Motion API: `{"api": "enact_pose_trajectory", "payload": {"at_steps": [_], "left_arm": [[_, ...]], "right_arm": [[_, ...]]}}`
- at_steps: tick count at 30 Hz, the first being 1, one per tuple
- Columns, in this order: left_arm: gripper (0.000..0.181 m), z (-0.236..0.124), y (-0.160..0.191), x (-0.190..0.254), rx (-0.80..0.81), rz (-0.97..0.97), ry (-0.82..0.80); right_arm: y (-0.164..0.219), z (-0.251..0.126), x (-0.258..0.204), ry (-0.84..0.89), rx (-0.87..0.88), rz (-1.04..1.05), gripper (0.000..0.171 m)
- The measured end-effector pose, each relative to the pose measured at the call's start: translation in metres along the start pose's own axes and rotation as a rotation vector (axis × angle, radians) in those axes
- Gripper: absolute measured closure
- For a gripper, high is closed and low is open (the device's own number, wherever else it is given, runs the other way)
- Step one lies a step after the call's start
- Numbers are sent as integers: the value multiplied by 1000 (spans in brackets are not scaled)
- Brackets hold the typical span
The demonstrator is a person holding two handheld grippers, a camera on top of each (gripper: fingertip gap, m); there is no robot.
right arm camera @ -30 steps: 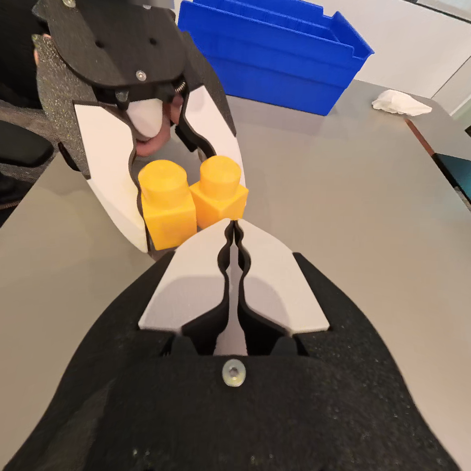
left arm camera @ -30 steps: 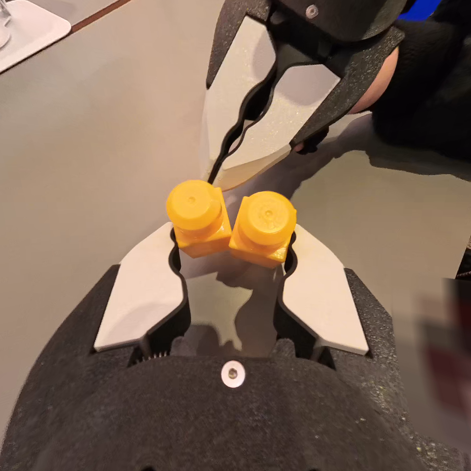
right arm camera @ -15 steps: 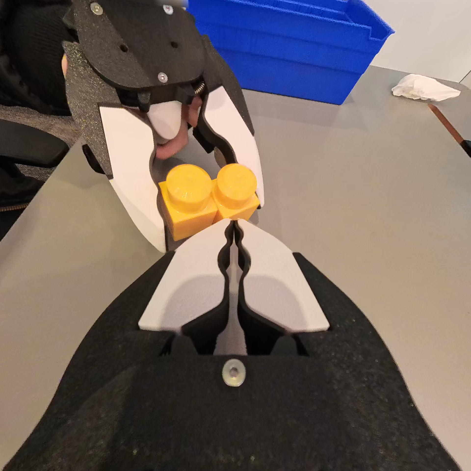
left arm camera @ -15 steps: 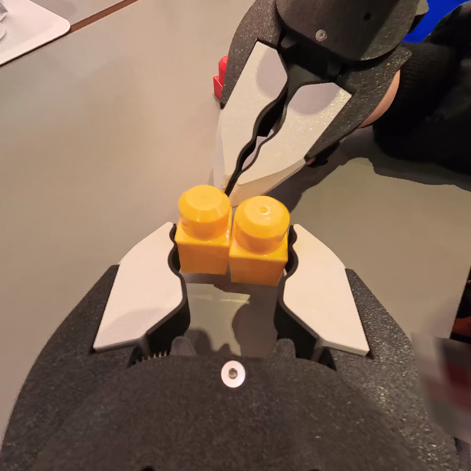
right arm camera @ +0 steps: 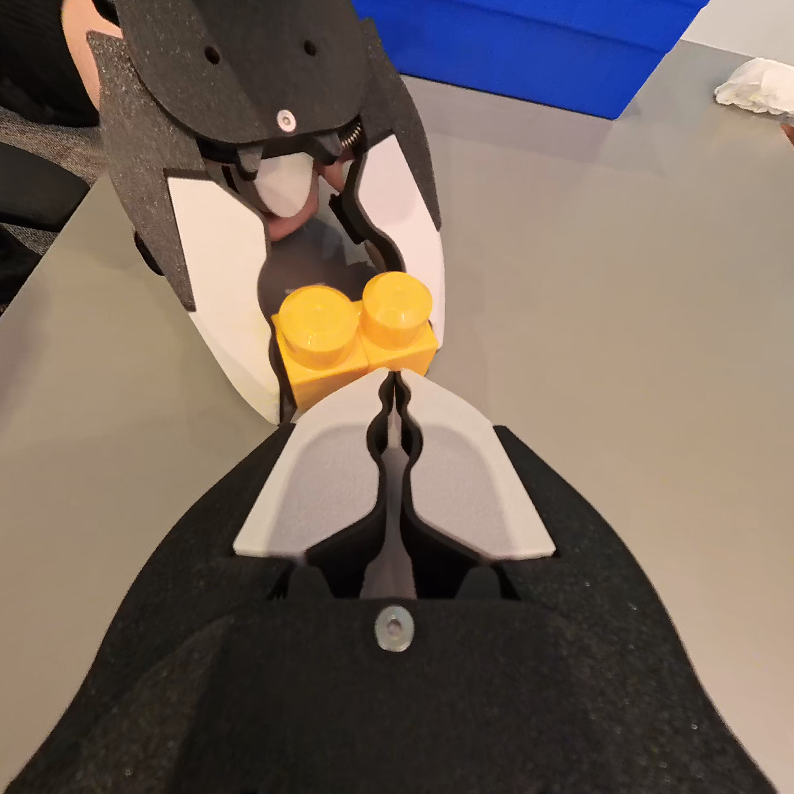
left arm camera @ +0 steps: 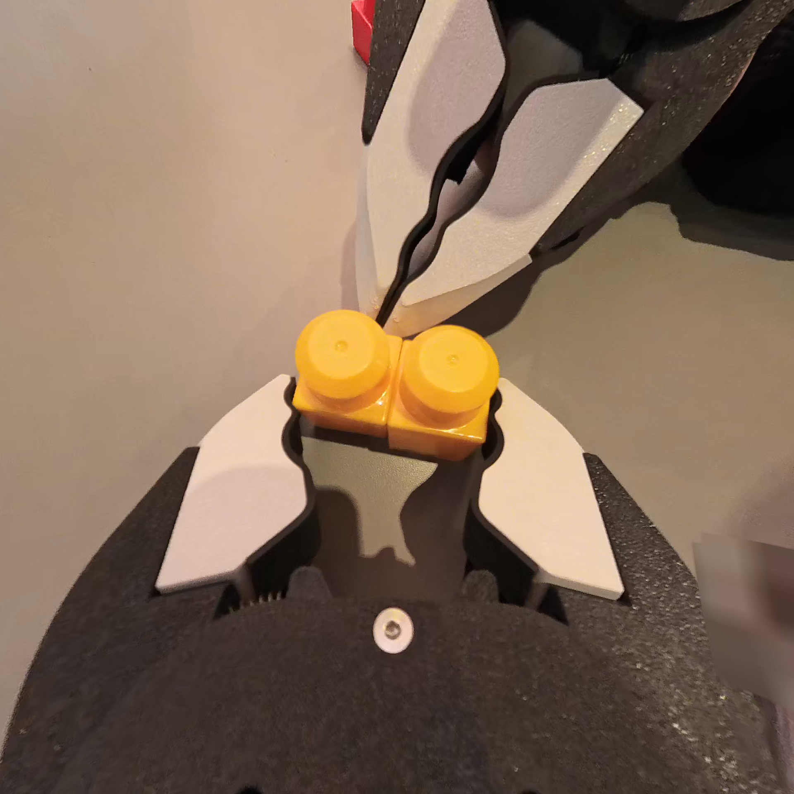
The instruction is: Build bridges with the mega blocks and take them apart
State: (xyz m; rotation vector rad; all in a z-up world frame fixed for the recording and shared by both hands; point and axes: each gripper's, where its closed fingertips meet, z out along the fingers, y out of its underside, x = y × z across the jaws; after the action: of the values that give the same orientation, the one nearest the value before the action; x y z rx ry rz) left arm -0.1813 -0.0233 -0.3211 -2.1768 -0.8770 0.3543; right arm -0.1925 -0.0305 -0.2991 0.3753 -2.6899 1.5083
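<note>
Centre of the left wrist view: two yellow blocks point(left arm camera: 393, 397), single-stud, side by side with their faces touching, held between the fingers of the left claw point(left arm camera: 393, 412). That claw is clamped across the pair from both outer sides. Whether the blocks rest on the grey table point(left arm camera: 172, 193) or hang just above it cannot be told.

Right claw point(right arm camera: 393, 378): fingers pressed together, holding nothing, tips touching the near face of the blocks right at the seam, lower centre of the right wrist view.

Risks, as I judge them:
- The two blocks are not locked to each other; only sideways squeeze holds them. A push from the closed tips at the seam could wedge them apart or pop one out.
- If the left grip loosens, one block could tip or swivel.
- The tips are crowded; the two claws could knock each other.

Elsewhere: red block point(left arm camera: 361, 25) at the top edge of the left wrist view; blue bin point(right arm camera: 537, 47) and crumpled tissue point(right arm camera: 756, 92) in the upper right of the right wrist view.
</note>
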Motion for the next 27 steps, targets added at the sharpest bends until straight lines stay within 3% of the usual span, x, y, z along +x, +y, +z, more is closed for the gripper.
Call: {"api": "enact_pose_trajectory", "payload": {"at_steps": [16,27], "left_arm": [[90,4,4,1,-33,23,2],[99,2,-1,-2,0,13,-16]], "right_arm": [[4,2,-3,-6,-38,-16,171],[-2,-15,4,55,-2,-4,171]]}}
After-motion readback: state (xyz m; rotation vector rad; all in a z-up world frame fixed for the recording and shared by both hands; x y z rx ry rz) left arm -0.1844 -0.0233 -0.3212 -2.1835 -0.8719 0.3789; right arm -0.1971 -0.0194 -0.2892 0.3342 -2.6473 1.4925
